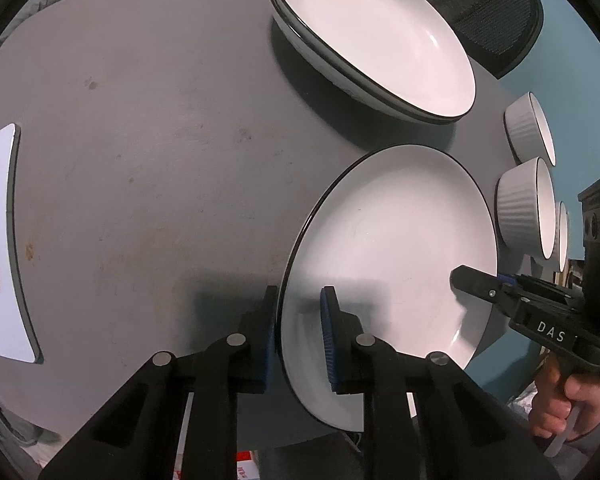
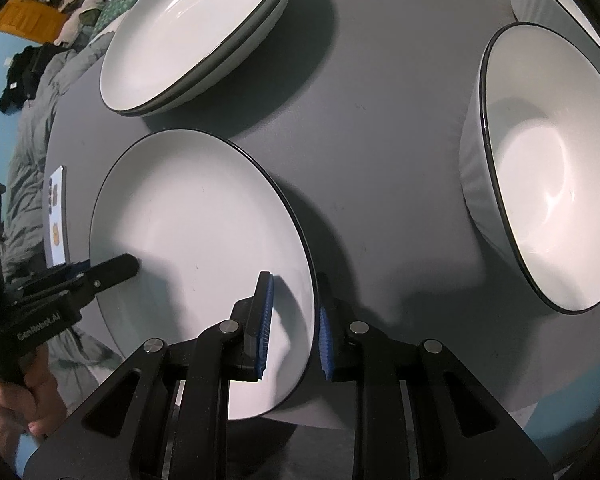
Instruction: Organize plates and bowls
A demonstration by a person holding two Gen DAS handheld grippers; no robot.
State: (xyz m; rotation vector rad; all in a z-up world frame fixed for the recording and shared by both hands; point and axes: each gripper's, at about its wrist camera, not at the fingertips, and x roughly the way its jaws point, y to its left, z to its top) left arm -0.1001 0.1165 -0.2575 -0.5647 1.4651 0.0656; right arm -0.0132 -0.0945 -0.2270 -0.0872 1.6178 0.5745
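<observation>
Between both tools point(image 1: 298, 332), one plate point(image 1: 392, 240)

White black-rimmed plate point(image 1: 392, 240), 2 stacked plates point(image 1: 380, 36), ribbed bowls point(image 1: 524, 208)

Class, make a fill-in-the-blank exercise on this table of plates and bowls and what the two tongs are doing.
1. Both the left tongs and the right tongs straddle the rim of the same single ____.
2. Behind that plate stands a stack of ____ plates.
3. The ribbed bowls are white with a ____ rim.
4. The table is ____ in colour.

Missing words: plate; two; black; grey
</observation>
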